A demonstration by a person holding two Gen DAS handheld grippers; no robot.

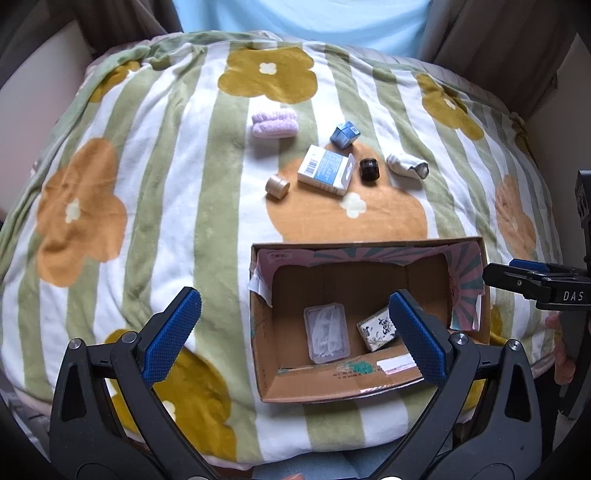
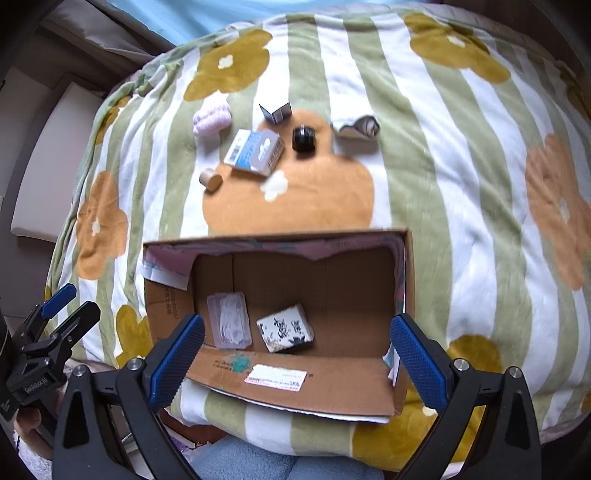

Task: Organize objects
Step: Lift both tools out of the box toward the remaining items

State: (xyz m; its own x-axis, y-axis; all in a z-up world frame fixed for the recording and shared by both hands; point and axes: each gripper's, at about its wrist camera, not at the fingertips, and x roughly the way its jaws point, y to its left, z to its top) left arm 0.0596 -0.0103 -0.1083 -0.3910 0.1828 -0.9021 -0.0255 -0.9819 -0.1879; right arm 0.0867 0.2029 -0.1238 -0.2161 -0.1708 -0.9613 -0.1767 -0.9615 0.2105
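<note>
An open cardboard box (image 1: pixel 373 389) (image 2: pixel 295 391) lies on the flowered blanket and holds a clear plastic case (image 1: pixel 327 333) (image 2: pixel 229 320) and a black-and-white patterned box (image 1: pixel 376 329) (image 2: pixel 285 328). Beyond it lie a white-blue carton (image 1: pixel 325 170) (image 2: pixel 254 151), a small blue box (image 1: pixel 344 134) (image 2: pixel 276 112), a dark jar (image 1: pixel 369 169) (image 2: pixel 304 138), a beige round tin (image 1: pixel 277 186) (image 2: pixel 210 179), a lilac fluffy roll (image 1: pixel 274 124) (image 2: pixel 211 117) and a rolled white sock (image 1: pixel 407 165) (image 2: pixel 356 127). My left gripper (image 1: pixel 295 334) and right gripper (image 2: pixel 297 356) hover open and empty above the box's near side.
The striped green-and-white blanket (image 1: pixel 147 184) (image 2: pixel 461 184) with orange flowers covers a rounded soft surface that drops away at its edges. A light-blue wall (image 1: pixel 303 18) stands behind. The right gripper's side (image 1: pixel 543 282) shows at the box's right.
</note>
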